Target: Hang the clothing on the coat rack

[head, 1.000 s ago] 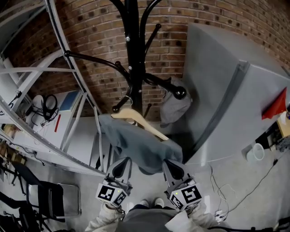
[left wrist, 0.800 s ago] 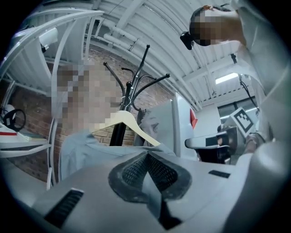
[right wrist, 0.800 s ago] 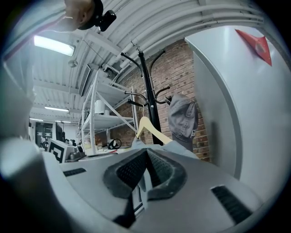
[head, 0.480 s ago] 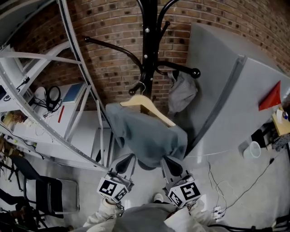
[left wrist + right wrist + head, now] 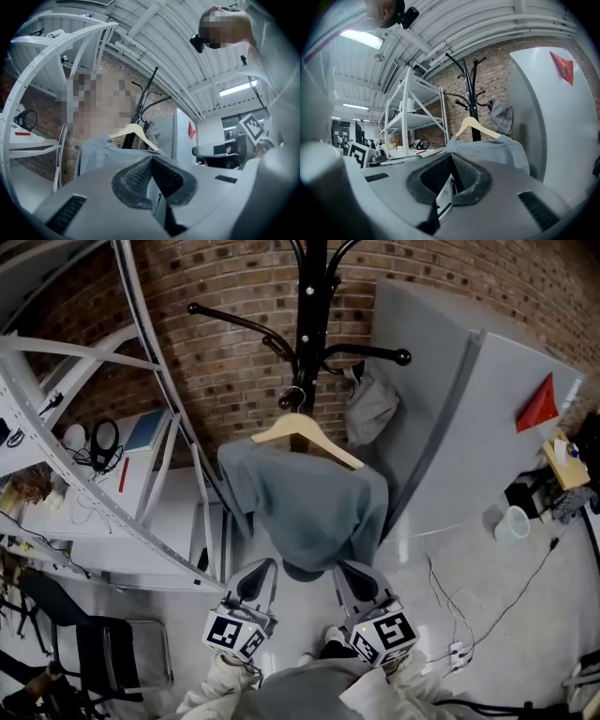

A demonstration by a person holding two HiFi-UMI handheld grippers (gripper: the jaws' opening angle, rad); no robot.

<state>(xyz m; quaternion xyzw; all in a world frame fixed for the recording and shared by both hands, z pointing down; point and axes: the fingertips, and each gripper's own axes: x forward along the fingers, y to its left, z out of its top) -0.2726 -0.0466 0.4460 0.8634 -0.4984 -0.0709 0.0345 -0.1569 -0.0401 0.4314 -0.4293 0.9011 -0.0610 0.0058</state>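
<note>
One white shelving rack (image 5: 112, 512) fills 9 o'clock of the head view. At 6 o'clock the left gripper (image 5: 255, 577) points up under the hem of the grey garment (image 5: 309, 507); in its own view its jaws are pressed together and no cloth shows between the pads. The garment is draped over a wooden hanger (image 5: 309, 430) at the centre. The hanger's hook sits at a lower arm of the black coat rack (image 5: 312, 306) at 12 o'clock, seemingly caught on it. The right gripper (image 5: 354, 579) sits just beside the left, jaws likewise closed on nothing visible. A second grey cloth (image 5: 370, 407) hangs from the rack's arm at 1 o'clock, and a grey cabinet (image 5: 469, 427) stands at 3 o'clock.

By my reading the hanging is nearly or fully done; what remains is to confirm that the hook holds and to draw the grippers away.

Against half a second ago, the hanger lies more level and higher in the picture; the garment falls longer; both grippers stay shut beneath the hem.
</note>
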